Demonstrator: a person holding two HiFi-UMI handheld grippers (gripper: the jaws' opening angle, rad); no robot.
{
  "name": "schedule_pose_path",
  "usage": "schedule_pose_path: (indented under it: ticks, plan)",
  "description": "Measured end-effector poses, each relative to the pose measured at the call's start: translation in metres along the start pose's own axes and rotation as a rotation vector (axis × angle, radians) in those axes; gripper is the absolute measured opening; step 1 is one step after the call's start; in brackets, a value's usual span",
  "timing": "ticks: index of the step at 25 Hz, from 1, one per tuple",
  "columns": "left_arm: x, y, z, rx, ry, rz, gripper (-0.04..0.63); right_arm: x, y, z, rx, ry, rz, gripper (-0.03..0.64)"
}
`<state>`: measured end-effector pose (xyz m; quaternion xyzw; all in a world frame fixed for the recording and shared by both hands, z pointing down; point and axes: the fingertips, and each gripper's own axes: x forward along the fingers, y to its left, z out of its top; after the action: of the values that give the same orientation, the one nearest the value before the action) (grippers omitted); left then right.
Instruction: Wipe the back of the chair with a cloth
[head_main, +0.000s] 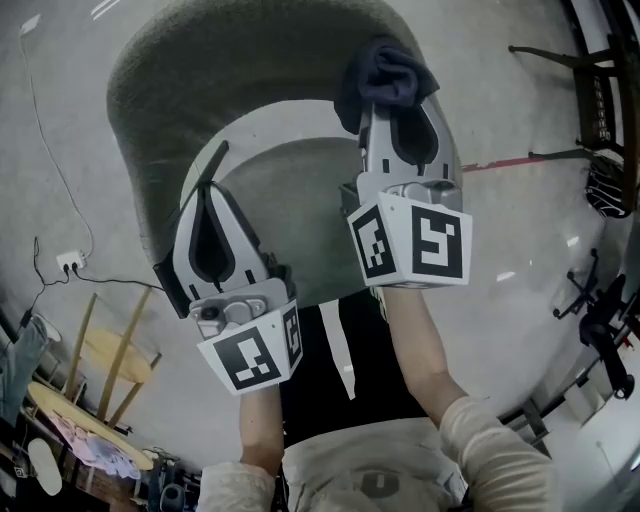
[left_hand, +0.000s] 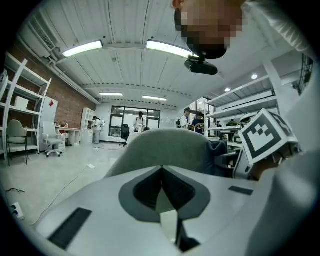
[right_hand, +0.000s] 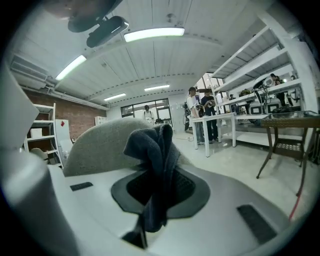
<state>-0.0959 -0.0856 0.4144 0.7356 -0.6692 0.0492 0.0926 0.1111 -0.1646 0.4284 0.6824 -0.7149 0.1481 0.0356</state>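
Clamped in the right gripper (head_main: 386, 104), at one o'clock in the head view: a dark cloth (head_main: 384, 72), bunched at the grey chair back (head_main: 200, 70). At nine o'clock, left gripper (head_main: 214, 162) pinched together on nothing, tips near the chair back's inner edge.

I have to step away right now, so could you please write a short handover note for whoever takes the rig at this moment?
Left gripper: jaws together, empty, held close to the chair back.
Right gripper: shut on the dark cloth, which bunches out past the jaw tips at the back's top edge. I cannot tell if it is touching.
Done: the cloth is in hand and at the chair.
Left: wipe across the back. How much is already wiped does not show, so probably cover all of it.
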Motion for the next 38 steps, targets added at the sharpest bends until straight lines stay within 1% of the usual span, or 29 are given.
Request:
schedule_pose_path:
  ticks: [4, 8, 15, 17, 19, 22, 25, 33, 38]
  plan:
    - [0.002, -0.014, -0.003, 0.004, 0.005, -0.029, 0.015, -0.01, -0.027, -0.002, 0.02, 0.0, -0.06, 0.058]
    - [0.001, -0.019, -0.004, 0.008, 0.007, -0.039, 0.015, -0.016, -0.041, -0.003, 0.011, 0.003, -0.092, 0.058]
    - [-0.001, -0.007, -0.008, 0.007, 0.004, -0.01, 0.015, -0.016, -0.045, -0.003, 0.002, -0.004, -0.1, 0.058]
    - [-0.004, -0.003, -0.01, 0.006, 0.005, 0.005, 0.015, -0.017, -0.043, -0.003, 0.001, -0.006, -0.094, 0.058]
    - [-0.007, 0.001, -0.012, 0.001, 0.008, 0.023, 0.015, -0.02, -0.037, -0.001, -0.027, -0.012, -0.071, 0.058]
    - [-0.012, 0.009, -0.014, -0.012, 0.006, 0.054, 0.015, -0.024, -0.019, 0.002, -0.071, -0.021, 0.002, 0.058]
    - [-0.018, 0.018, -0.014, -0.022, -0.002, 0.089, 0.015, -0.025, 0.01, 0.0, -0.082, -0.016, 0.103, 0.058]
    - [-0.045, 0.058, -0.021, -0.057, -0.026, 0.232, 0.015, -0.025, 0.119, -0.028, -0.175, -0.007, 0.478, 0.058]
    - [-0.072, 0.08, -0.03, -0.087, -0.023, 0.351, 0.015, -0.041, 0.184, -0.056, -0.198, 0.051, 0.71, 0.058]
